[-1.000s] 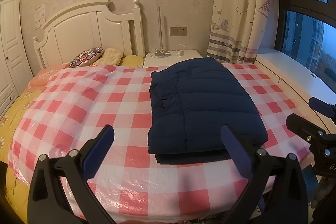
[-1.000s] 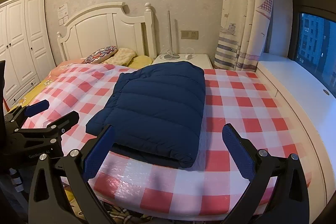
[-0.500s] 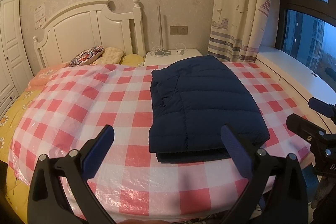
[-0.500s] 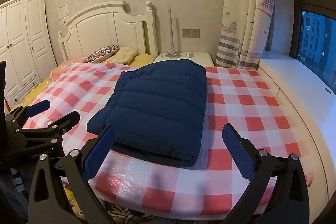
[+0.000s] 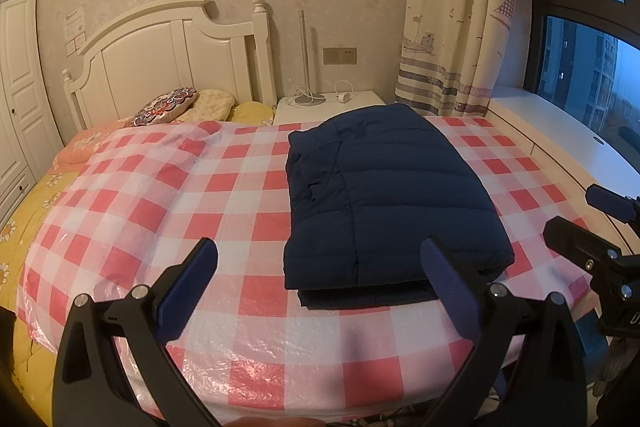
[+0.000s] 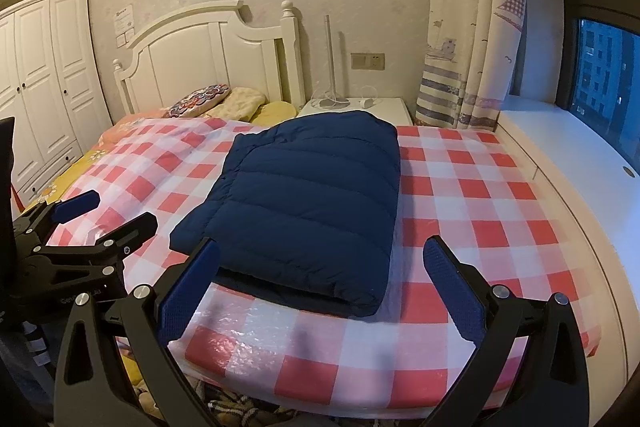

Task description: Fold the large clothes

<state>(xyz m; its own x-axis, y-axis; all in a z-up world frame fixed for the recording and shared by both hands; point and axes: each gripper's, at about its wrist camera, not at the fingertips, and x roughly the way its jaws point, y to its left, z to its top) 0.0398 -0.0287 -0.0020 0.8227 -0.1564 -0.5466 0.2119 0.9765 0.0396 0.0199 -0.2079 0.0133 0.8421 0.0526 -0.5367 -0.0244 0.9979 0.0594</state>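
The folded navy jacket (image 5: 384, 195) lay on the bed (image 5: 160, 195) ahead of both open, empty jaws, long axis running away; the right gripper (image 6: 320, 283) seemed nearer than the left gripper (image 5: 320, 283).

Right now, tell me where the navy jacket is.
The folded navy jacket lies on the checked bedcover, right of centre in the left wrist view, below the nightstand.

- Bed (image 5: 120, 211) under a red-and-white checked sheet, white headboard (image 5: 168, 55) behind
- Patterned cushion (image 5: 166, 105) and pillows by the headboard
- White nightstand (image 5: 360, 101) with a lamp (image 5: 306, 67)
- Boat-print curtain (image 5: 452, 7) beside a window (image 5: 584, 39)
- White wardrobe (image 6: 44, 75) on the left
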